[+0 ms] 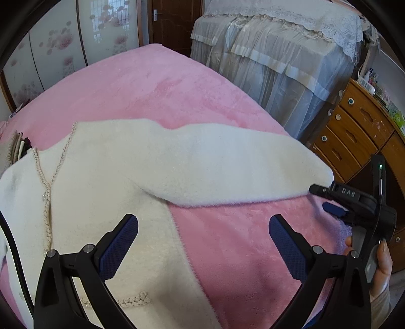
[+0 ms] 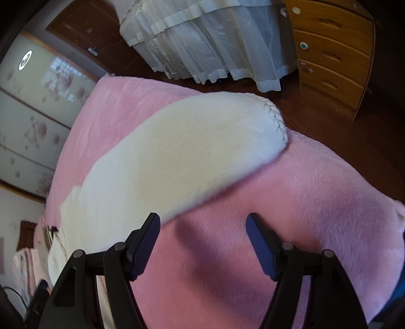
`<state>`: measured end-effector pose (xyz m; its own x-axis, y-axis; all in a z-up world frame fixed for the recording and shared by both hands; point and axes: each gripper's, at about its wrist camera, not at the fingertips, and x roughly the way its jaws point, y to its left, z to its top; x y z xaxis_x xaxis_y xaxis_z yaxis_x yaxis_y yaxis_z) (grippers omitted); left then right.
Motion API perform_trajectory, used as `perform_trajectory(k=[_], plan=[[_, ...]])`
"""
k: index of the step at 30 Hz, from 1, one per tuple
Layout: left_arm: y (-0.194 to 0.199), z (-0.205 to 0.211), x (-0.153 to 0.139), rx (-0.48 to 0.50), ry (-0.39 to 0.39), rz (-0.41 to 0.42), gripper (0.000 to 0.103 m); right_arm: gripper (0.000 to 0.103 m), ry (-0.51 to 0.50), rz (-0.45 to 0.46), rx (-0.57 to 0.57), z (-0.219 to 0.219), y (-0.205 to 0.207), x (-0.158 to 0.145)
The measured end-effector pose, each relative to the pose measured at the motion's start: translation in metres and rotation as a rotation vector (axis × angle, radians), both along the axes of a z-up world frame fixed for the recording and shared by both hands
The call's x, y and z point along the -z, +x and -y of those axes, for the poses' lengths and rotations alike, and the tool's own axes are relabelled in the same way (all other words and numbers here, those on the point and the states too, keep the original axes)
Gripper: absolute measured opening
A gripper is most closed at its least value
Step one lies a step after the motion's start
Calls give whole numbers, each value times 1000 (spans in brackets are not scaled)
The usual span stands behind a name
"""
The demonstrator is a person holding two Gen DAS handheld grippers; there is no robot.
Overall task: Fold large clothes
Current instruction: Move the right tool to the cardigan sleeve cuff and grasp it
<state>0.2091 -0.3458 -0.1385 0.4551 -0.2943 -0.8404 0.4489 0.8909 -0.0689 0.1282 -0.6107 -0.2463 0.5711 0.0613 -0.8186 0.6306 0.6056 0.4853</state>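
A white fluffy cardigan [image 1: 106,182] with braided pearl trim lies flat on the pink bed blanket [image 1: 157,96]. One sleeve [image 1: 227,167] stretches out to the right toward the bed's edge. My left gripper [image 1: 203,227] is open and empty, hovering over the cardigan's side hem. My right gripper [image 2: 203,227] is open and empty above the blanket [image 2: 316,192], just beside the sleeve [image 2: 182,157], whose braided cuff [image 2: 276,116] lies ahead. The right gripper also shows in the left wrist view [image 1: 326,198], open by the cuff end.
A wooden chest of drawers [image 1: 359,131] stands right of the bed. A lace-covered piece of furniture [image 1: 278,50] stands behind it. Folded clothes [image 1: 17,149] lie at the bed's left. Flowered wardrobe doors [image 1: 50,50] and a brown door [image 1: 174,20] are at the back.
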Motion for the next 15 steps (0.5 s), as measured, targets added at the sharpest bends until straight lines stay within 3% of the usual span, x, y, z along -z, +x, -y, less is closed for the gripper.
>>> perform_trajectory(k=[6,9,11,12,15], plan=[[-7,-6,8,-8,14,9,102,69,-36,-4,50,8,21,4],[-9,-11,10,-8,28,18,102,52,-72,-29,59,12,33,4],[-7,-20,9,-21,28,22,102,35,-96,-26,48,14,39,0],[-6,-24,8,-31,29,23,102,17,-118,-24,40,13,42,-4],[-1,-43,4,-72,20,25,102,11,-235,21,11,-1,46,-29]])
